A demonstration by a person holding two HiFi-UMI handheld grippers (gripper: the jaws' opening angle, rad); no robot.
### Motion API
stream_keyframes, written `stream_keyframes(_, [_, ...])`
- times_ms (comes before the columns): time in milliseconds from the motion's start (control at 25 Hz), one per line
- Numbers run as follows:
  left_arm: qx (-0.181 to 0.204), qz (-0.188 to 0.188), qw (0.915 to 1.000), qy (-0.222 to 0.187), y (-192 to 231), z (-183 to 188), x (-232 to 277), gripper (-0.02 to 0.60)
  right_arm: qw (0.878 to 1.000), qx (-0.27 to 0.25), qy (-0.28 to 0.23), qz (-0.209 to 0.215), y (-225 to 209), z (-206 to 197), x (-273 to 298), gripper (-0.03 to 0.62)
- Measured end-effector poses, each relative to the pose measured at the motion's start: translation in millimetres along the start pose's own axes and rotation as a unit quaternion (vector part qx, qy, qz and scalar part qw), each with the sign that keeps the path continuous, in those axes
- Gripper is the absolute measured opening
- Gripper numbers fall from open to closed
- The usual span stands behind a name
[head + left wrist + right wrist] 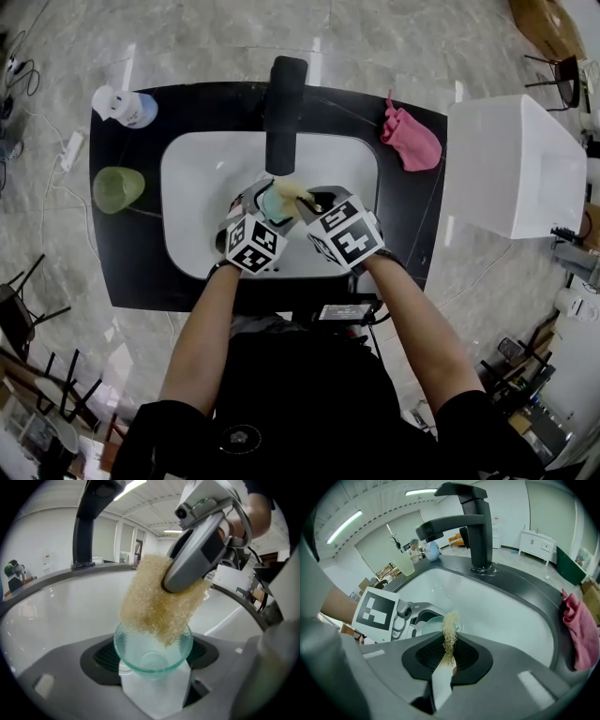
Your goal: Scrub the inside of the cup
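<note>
Left gripper (266, 208), head view: jaws closed on cup (275, 203) over sink (192, 187); right gripper (306, 200) just right. Left gripper view: sponge (154, 602) reaches cup's mouth. Right gripper view: jaws pinch sponge; cup just beyond, left.

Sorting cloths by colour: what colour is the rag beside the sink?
The rag is pink, clearest in the head view.

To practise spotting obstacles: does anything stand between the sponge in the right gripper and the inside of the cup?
Nothing visible does. The sponge has its lower edge right at the open mouth of the cup, above the sink, with no lid or other thing between them.
</note>
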State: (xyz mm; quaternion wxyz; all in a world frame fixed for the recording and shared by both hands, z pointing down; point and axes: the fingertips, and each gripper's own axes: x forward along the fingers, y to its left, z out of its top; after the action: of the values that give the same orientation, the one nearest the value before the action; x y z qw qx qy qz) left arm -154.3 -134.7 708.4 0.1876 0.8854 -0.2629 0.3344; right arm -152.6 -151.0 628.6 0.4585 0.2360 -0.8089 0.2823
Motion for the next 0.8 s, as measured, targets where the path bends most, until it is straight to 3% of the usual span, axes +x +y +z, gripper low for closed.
stream_keyframes(120, [0.028, -0.024, 0.9993, 0.007, -7.5, 3.2, -11.6, 0.383, 0.999, -0.033, -0.008, 0.020, 9.6, 2.4, -9.9, 0.043])
stream_keyframes(280, [0.072, -0.063, 0.9952, 0.019, -13.7, 9.0, -31.8, 0.383, 0.992, -0.120, -0.021, 0.035, 25.1, 12.9, -25.1, 0.043])
stream_keyframes(440, [0.098, -0.101, 0.9895, 0.034, -22.1, 12.5, -52.4, 0.383, 0.970, -0.238, -0.018, 0.053, 45.2, 14.7, -36.5, 0.043])
stream_keyframes(560, [0.123, -0.139, 0.9816, 0.046, -36.8, 12.7, -67.4, 0.383, 0.933, -0.355, -0.004, 0.066, 62.7, 14.3, -47.7, 0.043])
stream_keyframes(680, [0.149, -0.172, 0.9720, 0.060, -55.7, 9.8, -79.8, 0.383, 0.883, -0.463, 0.018, 0.077, 81.5, 9.2, -55.1, 0.043])
stream_keyframes(800, [0.164, -0.195, 0.9647, 0.069, -72.0, 7.2, -89.8, 0.383, 0.837, -0.539, 0.036, 0.087, 99.6, 2.5, -57.5, 0.043])
